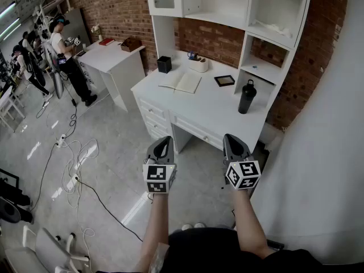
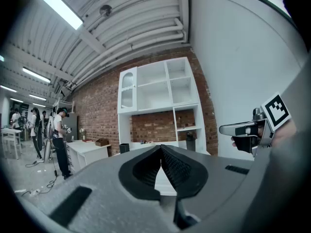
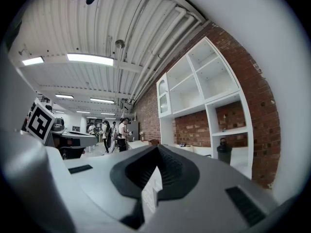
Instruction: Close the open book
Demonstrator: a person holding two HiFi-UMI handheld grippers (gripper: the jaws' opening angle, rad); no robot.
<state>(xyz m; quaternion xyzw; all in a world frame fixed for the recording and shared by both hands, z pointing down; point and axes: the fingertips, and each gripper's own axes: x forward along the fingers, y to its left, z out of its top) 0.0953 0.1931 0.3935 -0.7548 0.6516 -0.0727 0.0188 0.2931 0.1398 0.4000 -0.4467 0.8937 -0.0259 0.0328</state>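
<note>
The open book (image 1: pixel 181 82) lies flat, pages up, on the white desk (image 1: pixel 216 115) near its back middle, under the white hutch. Both grippers hover level over the floor in front of the desk, well short of the book. The left gripper (image 1: pixel 165 142) is shut, its tips meeting with nothing between them (image 2: pixel 160 147). The right gripper (image 1: pixel 232 139) is also shut and holds nothing (image 3: pixel 157 148). In both gripper views the book is hidden behind the jaws.
On the desk stand a black pen holder (image 1: pixel 164 64), a white tray (image 1: pixel 198 65), a black-framed square (image 1: pixel 224 80) and a black bottle (image 1: pixel 247 97). A second white table (image 1: pixel 114 58) and people (image 1: pixel 61 45) are at the left. Cables (image 1: pixel 74 152) trail over the floor.
</note>
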